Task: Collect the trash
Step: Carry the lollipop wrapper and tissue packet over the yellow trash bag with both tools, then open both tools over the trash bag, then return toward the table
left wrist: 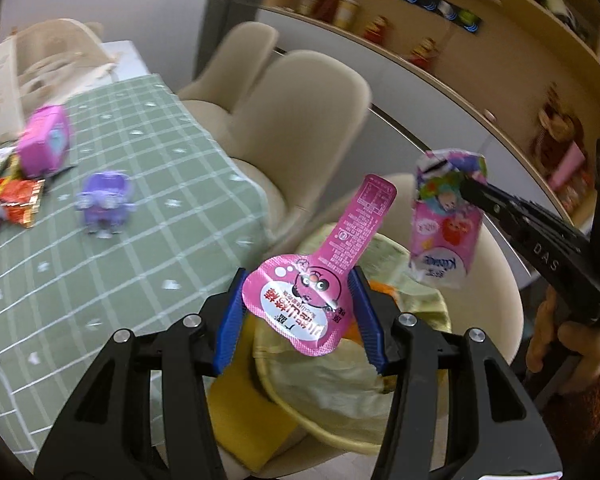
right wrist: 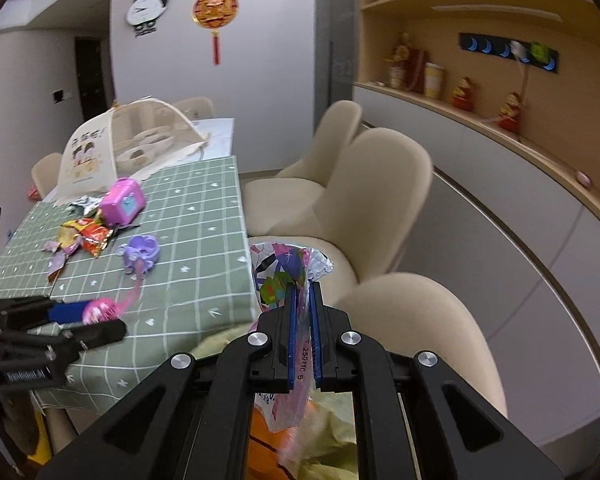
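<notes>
— Holding two pieces at that moment, what did you have, and where?

— My left gripper (left wrist: 298, 312) had the pink lollipop-shaped wrapper (left wrist: 316, 280) between its blue pads, which stood rather wide, so I judged the hold loose. My right gripper (right wrist: 305, 334) was closed narrow on the crumpled tissue packet (right wrist: 288, 272). Both pieces hung over the yellow-green trash bag (left wrist: 340, 384), which lay open on a chair beside the table (left wrist: 148, 184).

— So the work was nearly finished?

— No, I think not. These two were not yet dropped in. On the table a heap of snack wrappers (right wrist: 82, 236) was left. The pink toy box (right wrist: 123, 202) and the purple toy (right wrist: 139, 254) stood near it; whether those counted as trash, I could not tell.
</notes>
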Demonstrator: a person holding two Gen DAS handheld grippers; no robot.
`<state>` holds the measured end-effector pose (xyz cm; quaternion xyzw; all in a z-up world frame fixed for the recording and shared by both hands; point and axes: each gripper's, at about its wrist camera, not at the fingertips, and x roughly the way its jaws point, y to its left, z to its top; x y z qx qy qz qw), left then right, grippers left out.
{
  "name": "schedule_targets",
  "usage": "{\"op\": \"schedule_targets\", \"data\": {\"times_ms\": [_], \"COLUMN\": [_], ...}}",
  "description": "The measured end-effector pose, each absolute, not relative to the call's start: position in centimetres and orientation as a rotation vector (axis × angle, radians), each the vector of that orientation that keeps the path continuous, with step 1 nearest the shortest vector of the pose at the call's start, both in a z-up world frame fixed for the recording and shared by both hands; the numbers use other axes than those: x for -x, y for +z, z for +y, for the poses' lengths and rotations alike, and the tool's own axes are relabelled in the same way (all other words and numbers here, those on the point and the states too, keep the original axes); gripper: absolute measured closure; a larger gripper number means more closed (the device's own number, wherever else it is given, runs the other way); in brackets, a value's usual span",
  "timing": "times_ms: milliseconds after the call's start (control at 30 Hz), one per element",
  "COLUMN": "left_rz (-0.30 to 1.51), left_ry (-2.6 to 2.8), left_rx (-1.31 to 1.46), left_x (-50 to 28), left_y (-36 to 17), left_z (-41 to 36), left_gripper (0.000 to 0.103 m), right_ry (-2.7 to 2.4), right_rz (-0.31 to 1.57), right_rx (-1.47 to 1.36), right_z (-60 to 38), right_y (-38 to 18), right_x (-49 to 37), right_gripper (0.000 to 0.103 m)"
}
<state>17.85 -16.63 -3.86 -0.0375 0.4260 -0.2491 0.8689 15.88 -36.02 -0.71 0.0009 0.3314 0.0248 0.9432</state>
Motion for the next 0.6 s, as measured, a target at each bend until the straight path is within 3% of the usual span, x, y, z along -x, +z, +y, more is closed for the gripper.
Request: {"op": "schedule_targets", "data": {"times_ms": [200,300,600], "left_rz": [0.941,0.967,0.972], "left_ry": [-0.581,-0.6,-0.591], "left_rx": [0.042,0.041,0.06], "left_x": [-18.3,-18.6,-18.7], "left_y": [-5.8,-6.6,-6.4], "left_z": [-20.3,-21.3,-20.5], "left_gripper": [0.054,0.047,0.044], "right_ry": [0.005,-0.009,0.013], "right_rz": [0.689,0.694,0.711], "right_rx": [-0.031,-0.045,-0.092], "right_z": [-38.1,-38.9,-38.9], "right_y": [-1.7,-2.1,-3.1], "right_x": [-14.7,-14.1,-13.6], "right_gripper": [0.095,0.095,0.095]}}
